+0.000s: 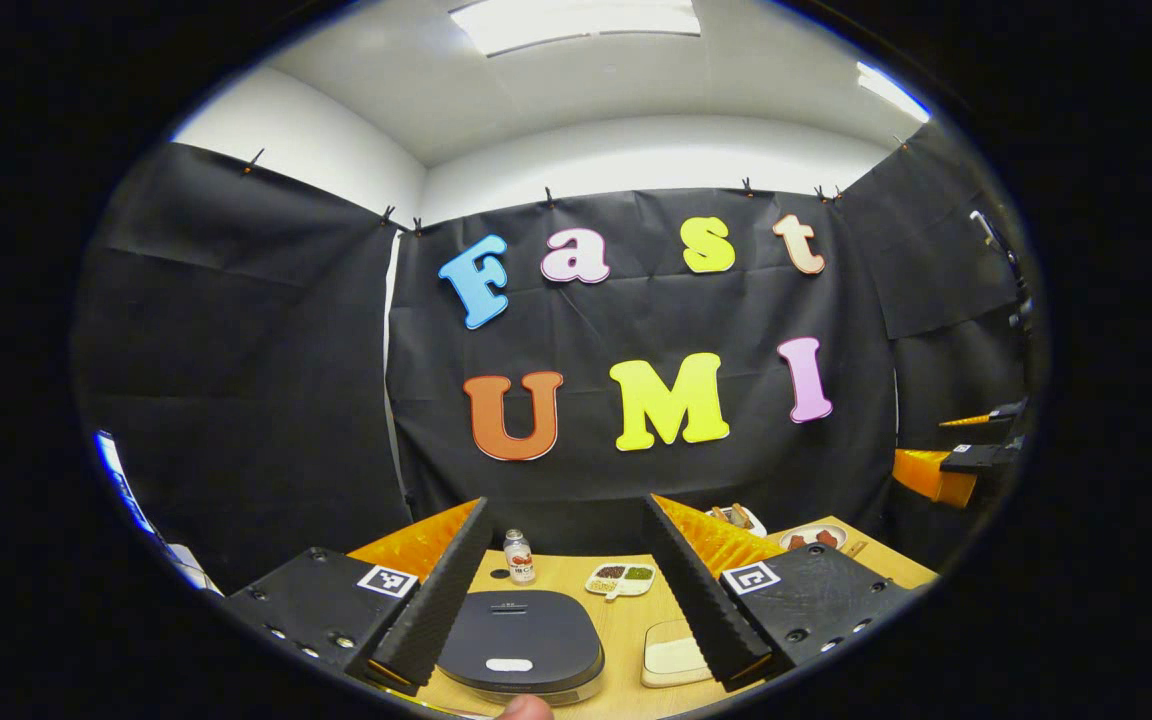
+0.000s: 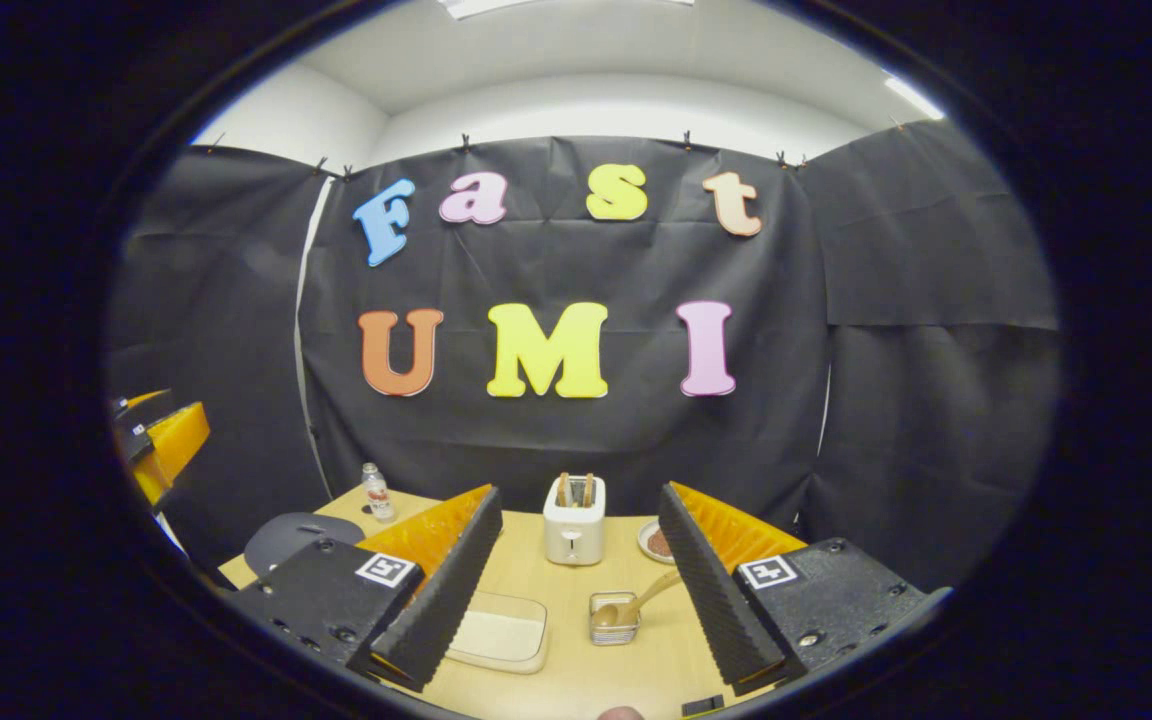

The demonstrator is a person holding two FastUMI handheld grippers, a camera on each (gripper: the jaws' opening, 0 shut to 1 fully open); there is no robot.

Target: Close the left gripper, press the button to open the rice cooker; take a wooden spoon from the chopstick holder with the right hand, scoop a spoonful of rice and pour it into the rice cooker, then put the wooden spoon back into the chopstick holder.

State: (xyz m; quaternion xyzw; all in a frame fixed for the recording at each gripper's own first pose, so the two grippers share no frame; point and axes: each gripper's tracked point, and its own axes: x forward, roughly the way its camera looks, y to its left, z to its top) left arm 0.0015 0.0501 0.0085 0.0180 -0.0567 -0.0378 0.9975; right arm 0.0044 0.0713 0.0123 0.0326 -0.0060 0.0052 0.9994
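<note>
We hold the left gripper [image 1: 576,590] wide open and empty; the dark, flat-lidded rice cooker [image 1: 521,640] lies directly below, toward the desk's near edge.

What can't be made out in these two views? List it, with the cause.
- Rice cooker, left gripper view: its near edge is cut off by the image edge, its left side hidden by a finger of the left tongs.
- Rice cooker, right gripper view: partly hidden behind the right tongs.
- Rice tray: its left end is covered by a finger.
- Divided dish and bottle: too small to tell contents.
- Wooden spoon: its bowl sits in the holder, detail too small.
</note>
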